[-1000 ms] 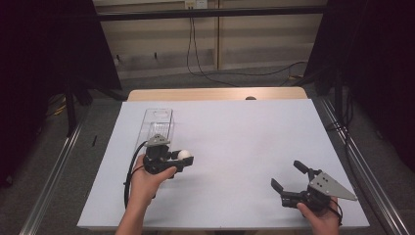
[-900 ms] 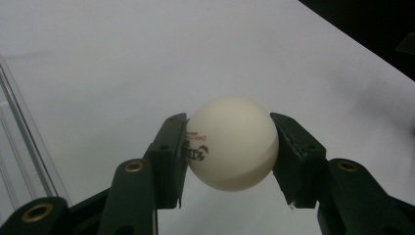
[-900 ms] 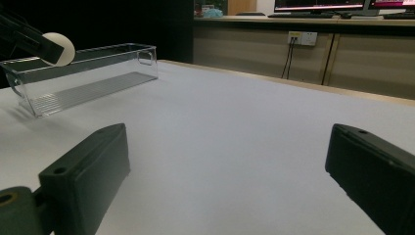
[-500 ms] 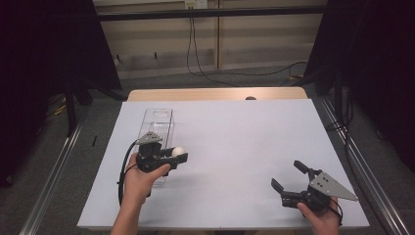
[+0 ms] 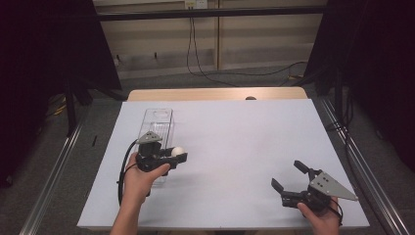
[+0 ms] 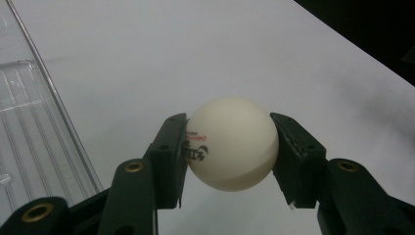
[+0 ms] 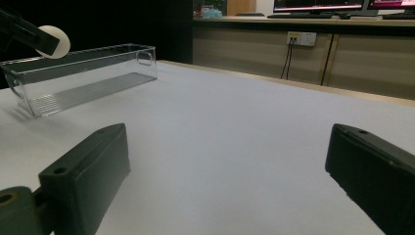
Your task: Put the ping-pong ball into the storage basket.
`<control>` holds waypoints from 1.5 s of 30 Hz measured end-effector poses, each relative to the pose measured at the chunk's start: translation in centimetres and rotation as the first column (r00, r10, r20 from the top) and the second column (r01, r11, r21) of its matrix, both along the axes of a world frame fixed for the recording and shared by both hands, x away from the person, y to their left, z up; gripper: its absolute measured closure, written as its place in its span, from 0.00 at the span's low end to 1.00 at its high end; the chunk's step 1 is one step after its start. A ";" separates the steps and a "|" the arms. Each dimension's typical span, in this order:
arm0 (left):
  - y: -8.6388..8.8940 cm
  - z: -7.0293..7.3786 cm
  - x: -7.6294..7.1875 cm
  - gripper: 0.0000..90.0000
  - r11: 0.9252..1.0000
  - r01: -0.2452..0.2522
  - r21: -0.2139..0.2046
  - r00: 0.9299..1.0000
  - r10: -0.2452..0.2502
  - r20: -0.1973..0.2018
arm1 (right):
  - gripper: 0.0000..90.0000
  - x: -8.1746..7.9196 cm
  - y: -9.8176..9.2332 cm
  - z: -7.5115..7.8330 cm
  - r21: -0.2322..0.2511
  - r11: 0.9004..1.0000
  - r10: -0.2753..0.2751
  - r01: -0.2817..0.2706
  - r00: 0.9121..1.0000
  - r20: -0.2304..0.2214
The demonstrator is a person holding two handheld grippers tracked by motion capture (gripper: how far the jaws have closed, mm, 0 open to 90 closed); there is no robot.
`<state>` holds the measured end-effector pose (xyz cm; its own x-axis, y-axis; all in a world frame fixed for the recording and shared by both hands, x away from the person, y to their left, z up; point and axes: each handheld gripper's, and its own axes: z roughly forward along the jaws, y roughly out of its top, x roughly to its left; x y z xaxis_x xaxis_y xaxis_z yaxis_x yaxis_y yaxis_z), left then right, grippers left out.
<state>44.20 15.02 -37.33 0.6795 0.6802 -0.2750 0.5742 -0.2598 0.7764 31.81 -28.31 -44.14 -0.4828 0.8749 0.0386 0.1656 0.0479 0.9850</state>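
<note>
One ball (image 6: 230,142) (its print seemingly half hidden) sits clamped between jaws.

I see the ball (image 6: 231,142), white and matte with small red and black print on one side, clamped between my left gripper's (image 5: 172,155) jaws just beside the bin's (image 5: 157,119) long wall. The bin is clear plastic, long and narrow, ribbed on its floor, lying on the table's left half.
</note>
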 end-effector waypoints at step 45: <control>1.1 0.6 0.4 0.57 0.999 -0.036 -0.004 0.999 0.036 0.015 | 0.02 -0.1 -0.1 0.0 0.007 1.000 -0.005 0.005 1.000 -0.006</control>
